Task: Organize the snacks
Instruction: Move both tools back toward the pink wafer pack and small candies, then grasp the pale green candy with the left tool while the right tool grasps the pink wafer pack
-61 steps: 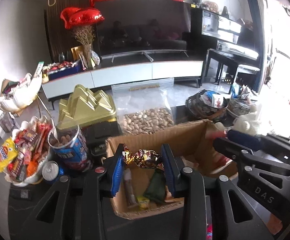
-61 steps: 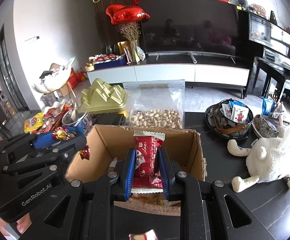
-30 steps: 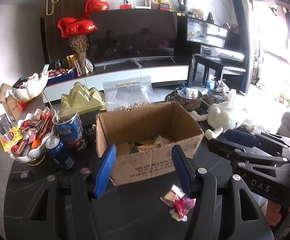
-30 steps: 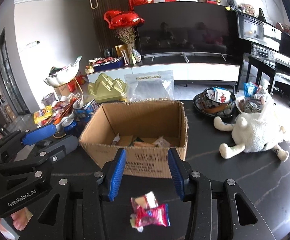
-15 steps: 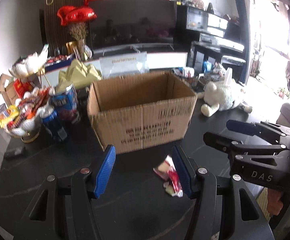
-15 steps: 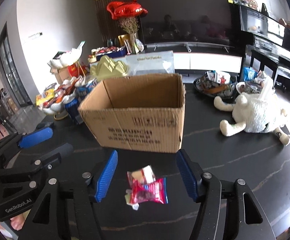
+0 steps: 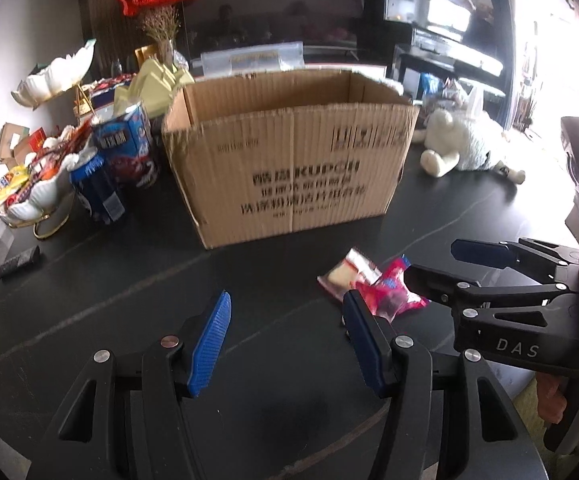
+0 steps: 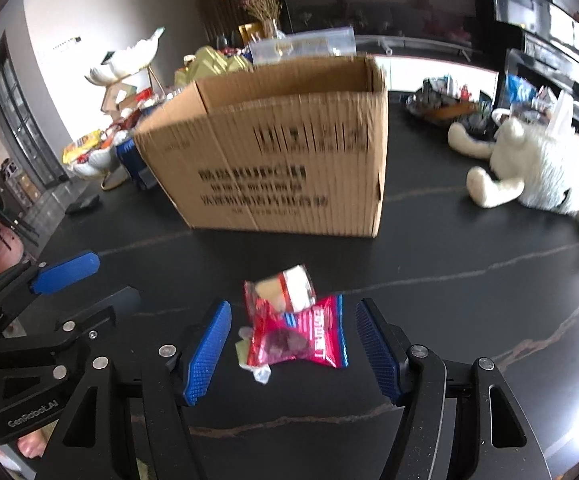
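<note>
A brown cardboard box point(image 7: 289, 160) point(image 8: 273, 160) stands open-topped on the black table. In front of it lie a pink-red snack packet point(image 8: 301, 336) point(image 7: 389, 296) and a smaller white-and-red packet point(image 8: 285, 288) point(image 7: 349, 272), partly overlapping. My right gripper point(image 8: 291, 320) is open, its blue pads on either side of the pink-red packet, low over the table. My left gripper point(image 7: 287, 312) is open and empty, just left of the packets. The right gripper shows in the left wrist view point(image 7: 441, 264).
Blue cans point(image 7: 97, 188) and a white bowl of snacks point(image 7: 33, 184) stand left of the box. A white plush toy point(image 8: 537, 168) point(image 7: 465, 144) lies to the right. A dark remote point(image 7: 19, 262) lies at the table's left edge. A bag and gold box stand behind.
Both grippers let their snacks go into the box, opened, pulled back and dropped low. The right gripper now straddles the two packets on the table.
</note>
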